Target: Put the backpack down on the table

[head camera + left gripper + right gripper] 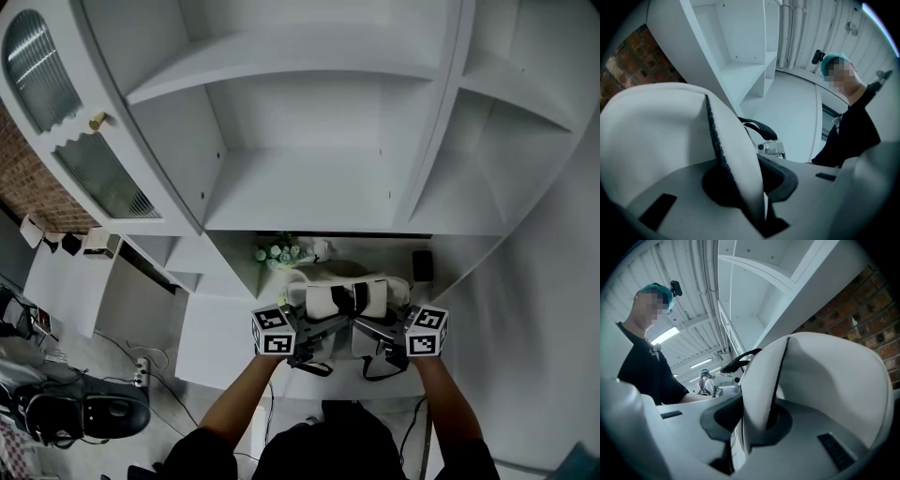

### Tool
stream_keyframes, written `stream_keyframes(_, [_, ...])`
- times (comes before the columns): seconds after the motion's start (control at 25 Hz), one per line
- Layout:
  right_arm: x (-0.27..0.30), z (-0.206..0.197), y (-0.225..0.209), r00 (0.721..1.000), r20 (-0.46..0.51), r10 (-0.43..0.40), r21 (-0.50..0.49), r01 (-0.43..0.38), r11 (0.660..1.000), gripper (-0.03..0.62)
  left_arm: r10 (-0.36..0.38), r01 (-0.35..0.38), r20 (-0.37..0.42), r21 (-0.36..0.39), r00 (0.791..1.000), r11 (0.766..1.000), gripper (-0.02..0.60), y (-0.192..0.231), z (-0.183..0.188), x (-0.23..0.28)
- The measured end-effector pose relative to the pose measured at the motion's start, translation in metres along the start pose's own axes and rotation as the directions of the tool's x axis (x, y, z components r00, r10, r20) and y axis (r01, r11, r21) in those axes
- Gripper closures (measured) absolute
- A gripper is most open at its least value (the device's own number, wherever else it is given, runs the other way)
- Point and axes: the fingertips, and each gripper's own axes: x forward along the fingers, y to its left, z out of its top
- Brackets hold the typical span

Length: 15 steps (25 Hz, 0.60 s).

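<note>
A white backpack (345, 298) with black trim hangs just above the white table (217, 326) in the head view. My left gripper (317, 336) holds it from the left, my right gripper (377, 334) from the right. In the left gripper view, a white padded shoulder strap (733, 154) with a black edge is pinched between the jaws of the left gripper (761, 199). The right gripper view shows the other white strap (761, 390) clamped in the right gripper (750, 434). Both grippers are shut on the straps. The backpack's black top handle (758, 126) arches between them.
A white shelving unit (309, 178) rises behind the table, with a glass-door cabinet (98, 173) at the left. Pale flowers (278, 252) and a small dark object (423, 265) sit at the table's back. A power strip (142, 368) and dark equipment (84, 408) lie on the floor at the left.
</note>
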Motion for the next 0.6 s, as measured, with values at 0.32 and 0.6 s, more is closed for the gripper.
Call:
stream_keyframes(0.32, [0.005, -0.017, -0.018, 0.999, 0.035, 0.002, 0.094, -0.005, 0.996, 0.536, 0.026, -0.026, -0.003, -0.047, 1.000, 0.999, 0.515, 0.018, -0.017, -0.002])
stream_keyframes(0.6, [0.008, -0.019, -0.028, 0.999, 0.040, 0.034, 0.105, -0.038, 0.994, 0.534, 0.022, -0.023, -0.013, -0.048, 1.000, 0.999, 0.515, 0.027, -0.019, -0.002])
